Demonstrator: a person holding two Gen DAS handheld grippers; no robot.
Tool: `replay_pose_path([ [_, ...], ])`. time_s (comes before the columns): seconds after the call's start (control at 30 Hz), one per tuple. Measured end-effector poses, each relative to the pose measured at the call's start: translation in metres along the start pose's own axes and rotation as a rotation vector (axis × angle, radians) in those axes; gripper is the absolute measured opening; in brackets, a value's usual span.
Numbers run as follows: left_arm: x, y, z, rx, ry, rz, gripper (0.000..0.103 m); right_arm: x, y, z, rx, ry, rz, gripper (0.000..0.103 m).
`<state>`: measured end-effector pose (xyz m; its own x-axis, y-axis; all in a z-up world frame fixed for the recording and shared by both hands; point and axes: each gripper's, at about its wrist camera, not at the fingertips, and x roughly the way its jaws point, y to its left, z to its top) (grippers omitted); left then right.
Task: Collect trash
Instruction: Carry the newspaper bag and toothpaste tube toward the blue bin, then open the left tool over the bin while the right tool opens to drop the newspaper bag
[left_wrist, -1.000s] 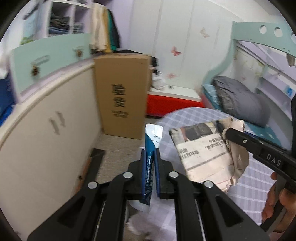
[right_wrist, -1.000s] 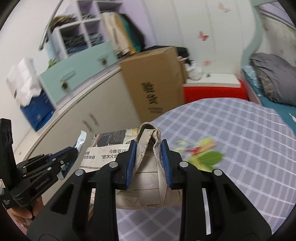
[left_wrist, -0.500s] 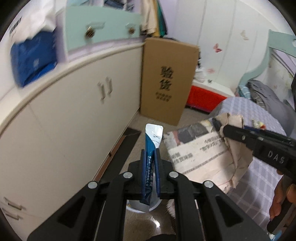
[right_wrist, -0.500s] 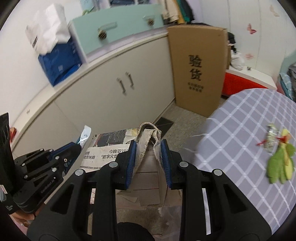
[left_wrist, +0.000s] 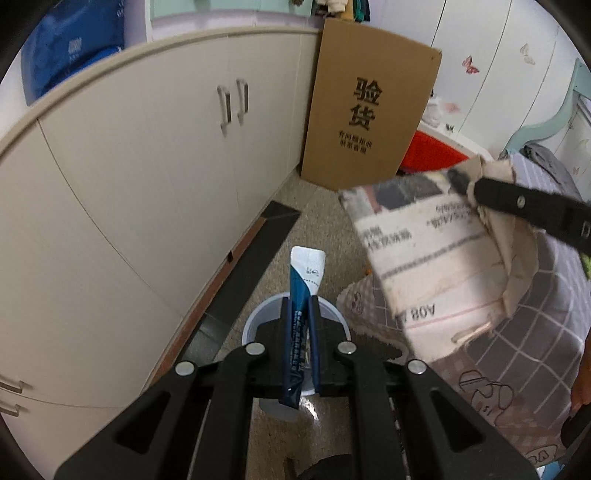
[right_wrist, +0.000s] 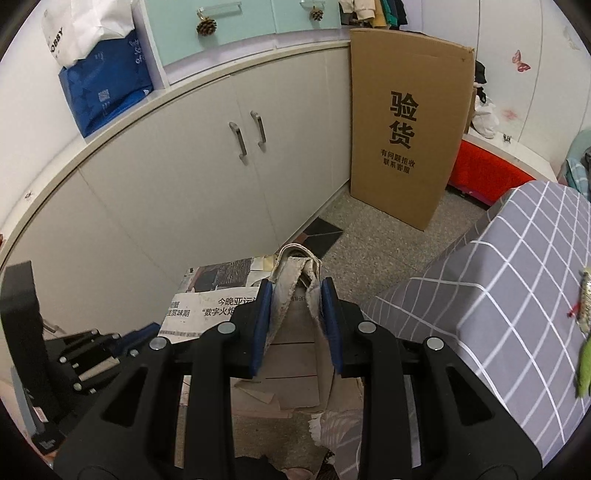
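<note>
Our left tongs (left_wrist: 298, 325) are clamped narrow on a blue and white wrapper (left_wrist: 302, 291), which stands upright between the pads with its pale top sticking out past the tips. Directly below the wrapper sits a small white bin (left_wrist: 255, 328) on the speckled floor (left_wrist: 325, 221); we take this bin as our landmark.

Our right tongs (right_wrist: 295, 314) are closed on a crumpled newspaper (right_wrist: 218, 306), gripping a bunched beige fold of it, with the printed sheet hanging to the left of the tips. In the left wrist view, the newspaper (left_wrist: 424, 258) hangs to the right of the bin and higher than it.

Right of the bin lies a grey checked cloth (right_wrist: 517, 277). Behind the bin a tall cardboard box (left_wrist: 369, 107) leans against the cream cabinet (left_wrist: 147, 166), which runs along the bin's left side.
</note>
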<state>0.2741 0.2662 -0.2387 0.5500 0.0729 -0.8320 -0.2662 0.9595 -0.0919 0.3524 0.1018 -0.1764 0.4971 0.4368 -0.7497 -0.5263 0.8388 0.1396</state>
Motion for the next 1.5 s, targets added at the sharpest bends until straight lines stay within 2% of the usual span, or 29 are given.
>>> replay_pose_path([
  [0.23,0.038,-0.006,-0.001,-0.022,0.077,-0.043,0.010,0.012,-0.013,-0.001,0.019,-0.032,-0.038,0.028],
  [0.3,0.047,-0.007,0.001,-0.035,0.091,-0.062,0.015,0.012,-0.018,-0.001,0.030,-0.041,-0.041,0.028],
  [0.33,0.053,-0.008,0.001,-0.042,0.105,-0.066,0.034,0.012,-0.021,-0.001,0.038,-0.046,-0.044,0.028],
  [0.37,0.057,-0.008,0.002,-0.044,0.116,-0.063,0.063,0.012,-0.022,-0.001,0.041,-0.050,-0.048,0.028],
  [0.4,0.062,-0.008,0.002,-0.046,0.127,-0.052,0.069,0.012,-0.023,-0.001,0.044,-0.053,-0.045,0.028],
  [0.5,0.067,-0.006,0.001,-0.051,0.135,-0.026,0.069,0.010,-0.022,0.001,0.035,-0.062,-0.043,0.028],
  [0.77,0.058,0.017,-0.002,-0.138,0.093,0.050,0.070,0.014,-0.019,-0.001,0.023,-0.044,-0.040,0.028],
  [1.13,0.040,0.041,0.003,-0.233,0.037,0.077,0.070,0.024,-0.007,-0.003,-0.009,-0.005,-0.050,0.029],
  [1.5,0.024,0.055,0.002,-0.240,-0.020,0.143,0.073,0.040,0.018,-0.009,-0.043,0.017,-0.038,0.030],
])
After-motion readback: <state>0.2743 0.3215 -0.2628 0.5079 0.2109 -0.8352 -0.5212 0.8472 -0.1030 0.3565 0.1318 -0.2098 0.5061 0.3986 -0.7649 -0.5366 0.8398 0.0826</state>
